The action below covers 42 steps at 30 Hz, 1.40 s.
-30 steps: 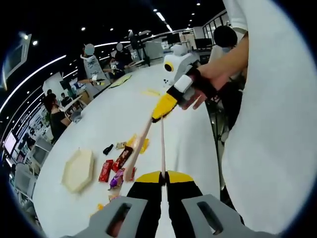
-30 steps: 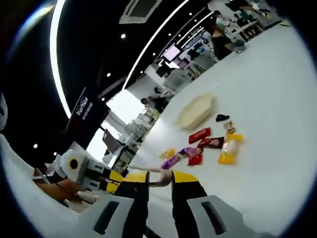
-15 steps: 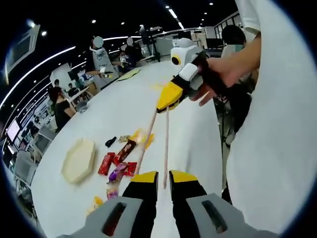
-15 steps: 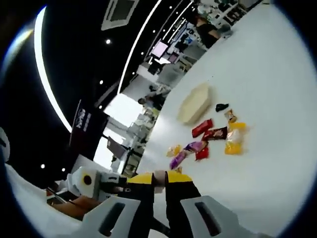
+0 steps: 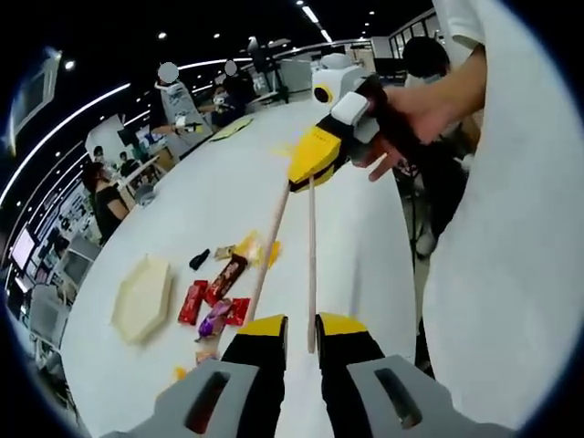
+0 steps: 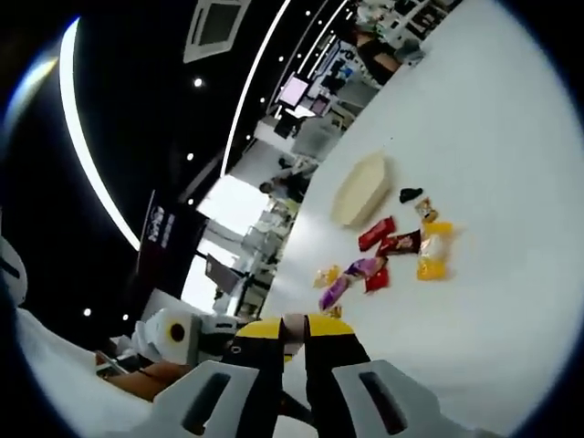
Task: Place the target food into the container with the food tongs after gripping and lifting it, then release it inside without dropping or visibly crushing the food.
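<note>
My right gripper, held in a hand, is shut on the hinge end of long pale food tongs. Their two arms run down toward my left gripper. That gripper stands open, with one tong tip between its jaws and the other tip just left of them. On the white table lie several snack packets: red, dark brown, yellow and purple. A cream hexagonal container stands beside them. In the right gripper view the tongs' end sits between my right gripper's yellow jaws. The container and packets lie beyond.
A small black item lies by the packets. A person in white stands close at the right of the left gripper view. More people and desks are at the table's far side. A yellow-green sheet lies at the far end.
My left gripper's jaws were together and have parted. The tong arms have spread slightly and one tip now sits between the left jaws. Both views have shifted a little.
</note>
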Tool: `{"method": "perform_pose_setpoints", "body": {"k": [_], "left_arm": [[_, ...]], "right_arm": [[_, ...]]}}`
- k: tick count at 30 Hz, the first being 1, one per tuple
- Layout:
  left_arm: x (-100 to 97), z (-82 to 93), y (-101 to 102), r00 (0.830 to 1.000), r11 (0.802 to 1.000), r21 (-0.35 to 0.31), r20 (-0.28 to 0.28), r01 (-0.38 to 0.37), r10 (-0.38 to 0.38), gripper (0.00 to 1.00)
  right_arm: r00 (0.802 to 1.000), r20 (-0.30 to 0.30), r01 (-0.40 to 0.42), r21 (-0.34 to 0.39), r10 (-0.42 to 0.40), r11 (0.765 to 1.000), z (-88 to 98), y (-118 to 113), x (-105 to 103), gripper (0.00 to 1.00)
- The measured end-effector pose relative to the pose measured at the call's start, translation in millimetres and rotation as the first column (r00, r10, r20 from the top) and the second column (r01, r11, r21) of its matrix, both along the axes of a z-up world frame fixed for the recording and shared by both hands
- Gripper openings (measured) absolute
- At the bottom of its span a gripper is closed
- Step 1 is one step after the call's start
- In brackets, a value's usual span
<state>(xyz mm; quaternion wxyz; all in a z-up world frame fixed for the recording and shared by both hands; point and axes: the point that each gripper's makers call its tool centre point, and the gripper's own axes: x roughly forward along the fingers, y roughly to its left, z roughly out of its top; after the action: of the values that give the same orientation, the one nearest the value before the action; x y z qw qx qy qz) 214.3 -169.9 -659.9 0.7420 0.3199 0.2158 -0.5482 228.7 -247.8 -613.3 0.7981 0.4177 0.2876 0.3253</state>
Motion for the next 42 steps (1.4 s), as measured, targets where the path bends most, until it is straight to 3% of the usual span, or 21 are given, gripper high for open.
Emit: {"method": "perform_pose_setpoints", "body": {"k": [9,11,12,14,18,19,20,21,22,24,25,27,28,29,32,33,34,42], "left_arm": [[-4.5,-6.5,2.4,1.000,0.998,0.052,-0.012,0.023,-0.022,0.00],[-12.2,-7.4,3.3,0.995,0.999,0.046,-0.099,-0.026,0.030,0.00],[-10.1,-3.0,2.4,0.998,0.999,0.045,-0.069,0.000,0.004,0.00],[-14.6,2.3,1.0,0.997,0.999,0.030,-0.067,0.037,-0.035,0.00],[-21.9,8.9,0.0,0.990,0.998,0.014,-0.125,0.059,-0.057,0.00],[-29.6,10.5,-0.6,0.977,0.999,-0.006,-0.207,0.046,-0.047,0.00],[-31.3,12.2,-0.5,0.971,0.999,-0.015,-0.234,0.040,-0.043,0.00],[-34.1,16.0,0.1,0.965,0.997,-0.029,-0.251,0.070,-0.075,0.00],[-38.8,19.6,0.0,0.952,0.996,-0.052,-0.294,0.068,-0.081,0.00],[-39.4,22.5,1.5,0.947,0.995,-0.059,-0.307,0.075,-0.090,0.00],[-41.7,25.9,2.5,0.943,0.993,-0.065,-0.313,0.097,-0.113,0.00],[-48.4,32.0,2.7,0.923,0.990,-0.087,-0.360,0.113,-0.137,0.00],[-48.7,33.3,2.6,0.922,0.989,-0.090,-0.361,0.116,-0.140,0.00],[-52.0,37.6,2.6,0.910,0.986,-0.103,-0.381,0.130,-0.160,0.00],[-53.7,44.4,4.6,0.898,0.983,-0.116,-0.402,0.142,-0.177,0.00],[-56.8,49.7,4.2,0.884,0.980,-0.138,-0.428,0.143,-0.189,0.00],[-56.6,53.8,4.7,0.877,0.978,-0.152,-0.439,0.141,-0.195,0.00],[-59.3,67.0,1.6,0.842,0.975,-0.199,-0.504,0.103,-0.192,0.00]], "right_arm": [[1.000,0.014,-0.004,0.011,0.004,1.000,4.3,0.7,1.5,0.06],[1.000,0.011,-0.005,0.013,0.005,1.000,3.7,0.8,1.5,0.07],[1.000,0.016,-0.007,0.028,0.007,1.000,3.1,-0.8,1.2,0.07],[0.999,0.044,0.001,0.052,-0.004,0.999,6.9,-2.1,2.8,0.08],[0.995,0.098,-0.028,0.103,0.017,0.994,15.2,0.0,-1.8,0.11],[0.992,0.120,-0.036,0.115,0.022,0.993,18.6,0.9,-3.2,0.11],[0.990,0.139,-0.042,0.119,0.025,0.992,20.4,1.2,-3.9,0.13],[0.977,0.208,-0.061,0.108,0.037,0.992,26.3,2.4,-5.5,0.16],[0.969,0.243,-0.068,0.096,0.043,0.993,29.4,3.2,-6.3,0.21],[0.953,0.295,-0.084,0.070,0.060,0.994,33.1,4.1,-8.9,0.27],[0.929,0.362,-0.097,0.036,0.077,0.995,37.8,4.8,-11.3,0.29],[0.860,0.497,-0.109,-0.050,0.119,0.993,47.2,5.9,-16.0,0.35],[0.840,0.526,-0.110,-0.073,0.132,0.991,48.6,6.3,-16.3,0.37],[0.808,0.562,-0.139,-0.110,0.177,0.984,51.6,9.9,-22.2,0.41],[0.765,0.605,-0.209,-0.088,0.219,0.974,66.8,15.8,-30.6,0.48],[0.760,0.612,-0.212,-0.088,0.221,0.973,68.5,16.1,-30.9,0.49],[0.734,0.639,-0.221,-0.094,0.229,0.971,72.9,17.6,-32.1,0.49],[0.708,0.656,-0.275,-0.087,0.263,0.957,74.1,29.1,-34.0,0.51]]}}
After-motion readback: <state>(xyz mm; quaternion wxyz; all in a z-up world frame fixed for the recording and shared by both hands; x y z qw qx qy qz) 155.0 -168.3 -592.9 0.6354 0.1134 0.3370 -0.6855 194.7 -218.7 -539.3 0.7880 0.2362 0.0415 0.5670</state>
